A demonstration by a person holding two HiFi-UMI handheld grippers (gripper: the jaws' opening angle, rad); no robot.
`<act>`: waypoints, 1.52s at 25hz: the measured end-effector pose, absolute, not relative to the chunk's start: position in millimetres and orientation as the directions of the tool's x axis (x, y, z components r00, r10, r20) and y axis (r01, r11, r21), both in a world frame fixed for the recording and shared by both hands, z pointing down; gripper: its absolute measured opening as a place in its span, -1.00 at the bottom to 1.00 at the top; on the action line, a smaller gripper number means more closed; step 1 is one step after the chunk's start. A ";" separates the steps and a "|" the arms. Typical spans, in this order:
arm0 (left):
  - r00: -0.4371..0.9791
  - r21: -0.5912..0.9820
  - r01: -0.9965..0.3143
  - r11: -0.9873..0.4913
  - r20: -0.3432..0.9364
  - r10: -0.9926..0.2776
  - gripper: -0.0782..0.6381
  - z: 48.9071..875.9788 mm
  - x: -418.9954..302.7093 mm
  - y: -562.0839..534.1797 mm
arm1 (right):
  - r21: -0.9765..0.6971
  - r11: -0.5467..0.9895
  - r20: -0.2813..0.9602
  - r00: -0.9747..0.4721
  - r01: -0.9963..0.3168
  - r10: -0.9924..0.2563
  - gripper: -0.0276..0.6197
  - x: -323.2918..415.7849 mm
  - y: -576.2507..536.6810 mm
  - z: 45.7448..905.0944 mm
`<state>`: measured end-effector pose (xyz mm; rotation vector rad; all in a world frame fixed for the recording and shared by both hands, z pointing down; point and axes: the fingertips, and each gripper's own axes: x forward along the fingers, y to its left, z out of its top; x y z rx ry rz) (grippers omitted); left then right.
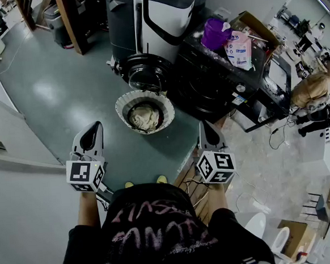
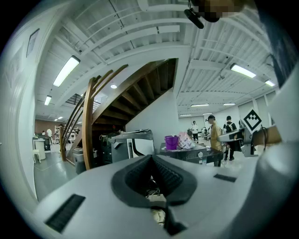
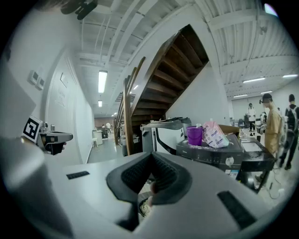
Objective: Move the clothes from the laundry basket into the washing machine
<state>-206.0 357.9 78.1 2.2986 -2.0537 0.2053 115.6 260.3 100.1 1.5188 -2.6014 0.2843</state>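
Left gripper and right gripper are both clamped shut with nothing in them, held out level side by side in the head view, each with its marker cube at the back. The laundry basket sits on the grey floor ahead of them, roughly between the two and a bit nearer the left one's line, well apart from both tips. The clothes are a pale crumpled heap down inside it. The black washing machine is further ahead and off to the right of the right gripper, with a round porthole door just past the basket on its left side. On top of the machine there's a purple bucket with a pink pack just beside it. In the left gripper view the jaws meet at the tip, dark ribbed pads together, nothing pinched. The machine with the bucket shows beyond them to the right, a wooden staircase up ahead to the left, and a few people stand far off at the right. In the right gripper view it's the same deal: pads pressed together and empty, washing machine ahead and right of the tips, stairs rising straight ahead.
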 end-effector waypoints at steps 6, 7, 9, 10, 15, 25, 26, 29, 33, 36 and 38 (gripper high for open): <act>0.097 -0.028 -0.994 -0.101 0.134 -0.986 -0.75 78.3 -206.7 361.0 | -0.112 0.464 0.200 -0.477 -0.879 -0.856 -0.91 123.2 264.3 100.2; 0.096 -0.028 -0.995 -0.100 0.132 -0.987 -0.75 78.0 -207.2 361.2 | -0.110 0.462 0.200 -0.475 -0.880 -0.857 -0.91 124.1 264.7 100.2; 0.095 -0.030 -0.995 -0.099 0.130 -0.987 -0.75 77.0 -207.4 361.4 | -0.109 0.458 0.200 -0.471 -0.882 -0.859 -0.91 126.1 264.9 99.8; 0.094 -0.030 -0.995 -0.099 0.129 -0.987 -0.75 76.6 -207.4 361.4 | -0.111 0.456 0.200 -0.469 -0.883 -0.860 -0.91 126.9 264.9 99.5; 0.092 -0.032 -0.995 -0.097 0.132 -0.987 -0.75 78.6 -205.1 364.2 | -0.126 0.446 0.176 -0.462 -0.886 -0.869 -0.91 130.1 268.0 95.9; 0.092 -0.030 -0.995 -0.097 0.134 -0.987 -0.58 75.6 -203.6 367.4 | -0.117 0.444 0.178 -0.459 -0.888 -0.870 -0.69 132.3 273.3 98.7; 0.095 -0.026 -0.995 -0.099 0.133 -0.987 -0.52 74.7 -203.9 367.5 | -0.120 0.447 0.176 -0.462 -0.886 -0.869 -0.65 131.6 273.7 98.0; 0.099 -0.020 -0.994 -0.103 0.132 -0.986 -0.41 73.9 -202.8 367.8 | -0.124 0.459 0.172 -0.475 -0.880 -0.863 -0.36 130.1 274.6 96.7; 0.110 -0.008 -0.994 -0.112 0.124 -0.986 -0.22 72.4 -199.6 369.8 | -0.129 0.474 0.165 -0.490 -0.871 -0.856 -0.09 128.8 277.8 95.0; 0.122 -0.006 -0.992 -0.123 0.123 -0.985 -0.11 72.7 -196.7 370.1 | -0.135 0.487 0.166 -0.504 -0.863 -0.847 0.11 127.0 279.5 97.3; 0.124 -0.005 -0.992 -0.126 0.125 -0.984 -0.03 74.3 -196.0 370.0 | -0.136 0.485 0.166 -0.503 -0.864 -0.848 0.20 128.2 279.8 99.2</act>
